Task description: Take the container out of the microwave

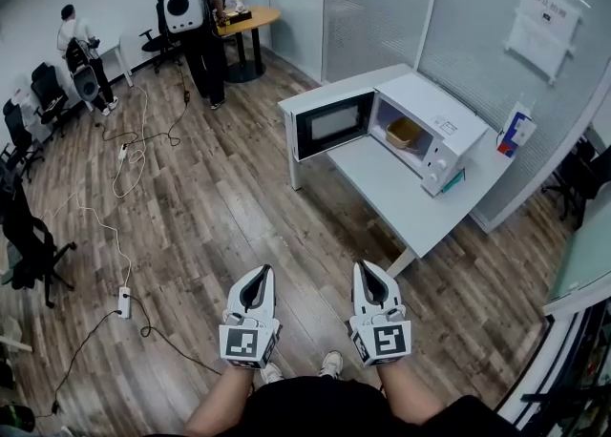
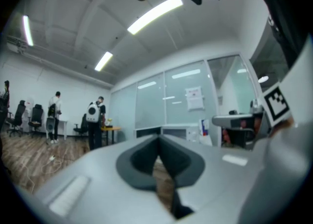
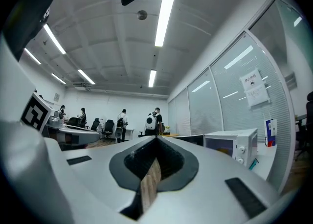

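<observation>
A white microwave [image 1: 434, 130] stands on a white table [image 1: 382, 182] ahead, its door [image 1: 332, 125] swung open to the left. Inside sits a tan container [image 1: 404, 132]. My left gripper [image 1: 260, 272] and right gripper [image 1: 366, 268] are held low over the wood floor, well short of the table, both pointing level toward it. Each gripper has its tips together and nothing held. The right gripper view shows the microwave [image 3: 234, 145] at the right, beyond the shut gripper [image 3: 156, 138]. In the left gripper view the shut gripper [image 2: 158, 139] fills the lower half.
Several people [image 1: 199, 15] stand or sit at desks at the far end of the room, with office chairs [image 1: 29, 239] along the left wall. Cables and a power strip [image 1: 124, 300] lie on the floor at left. A glass partition [image 1: 477, 53] runs behind the table. A small carton [image 1: 516, 130] stands beside the microwave.
</observation>
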The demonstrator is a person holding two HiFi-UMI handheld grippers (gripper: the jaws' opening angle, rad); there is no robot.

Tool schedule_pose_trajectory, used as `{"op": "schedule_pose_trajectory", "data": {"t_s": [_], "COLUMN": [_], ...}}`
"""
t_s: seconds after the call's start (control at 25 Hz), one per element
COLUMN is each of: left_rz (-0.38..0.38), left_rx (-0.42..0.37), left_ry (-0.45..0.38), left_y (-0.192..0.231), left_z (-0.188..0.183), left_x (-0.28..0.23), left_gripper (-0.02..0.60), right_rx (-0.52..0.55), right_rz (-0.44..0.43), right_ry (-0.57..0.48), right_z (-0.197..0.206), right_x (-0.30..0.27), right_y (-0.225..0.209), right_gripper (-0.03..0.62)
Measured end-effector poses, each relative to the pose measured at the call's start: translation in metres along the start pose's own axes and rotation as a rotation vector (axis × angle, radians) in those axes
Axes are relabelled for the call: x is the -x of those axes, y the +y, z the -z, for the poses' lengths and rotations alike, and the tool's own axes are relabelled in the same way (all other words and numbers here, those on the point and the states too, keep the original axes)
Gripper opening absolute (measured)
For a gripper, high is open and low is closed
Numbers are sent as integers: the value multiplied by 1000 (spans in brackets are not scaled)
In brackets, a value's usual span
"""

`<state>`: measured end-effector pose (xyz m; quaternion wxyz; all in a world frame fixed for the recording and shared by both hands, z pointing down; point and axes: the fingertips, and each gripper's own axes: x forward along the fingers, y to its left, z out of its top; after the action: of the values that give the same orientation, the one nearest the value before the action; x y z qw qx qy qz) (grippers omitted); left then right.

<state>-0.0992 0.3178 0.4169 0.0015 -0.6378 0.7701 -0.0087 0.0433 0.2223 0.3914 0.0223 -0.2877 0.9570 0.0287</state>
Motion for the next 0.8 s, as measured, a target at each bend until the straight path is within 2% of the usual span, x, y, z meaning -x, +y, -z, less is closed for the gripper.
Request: {"op": "schedule_pose_trajectory", "data": {"t_s": [0.12, 0.28, 0.44, 0.8], "left_rz": [12, 20, 11, 58], "left_rx": [-8, -31, -30, -43], "left_ry": [-12, 25, -7, 20], "left_y": [-17, -38, -53, -77], "left_z": [-8, -7, -11, 0], "left_x": [-11, -25, -36, -64], "left_gripper": [5, 5, 5, 5], "right_rx": [-3, -13, -14, -37], "right_rz": [11, 23, 24, 35], "right_ry": [-9, -13, -20, -18], "right_z": [0, 1, 1, 13], "right_x": [7, 14, 19, 14], "right_y": [-17, -42, -62, -96], "right_gripper": [-2, -2, -2, -2]}}
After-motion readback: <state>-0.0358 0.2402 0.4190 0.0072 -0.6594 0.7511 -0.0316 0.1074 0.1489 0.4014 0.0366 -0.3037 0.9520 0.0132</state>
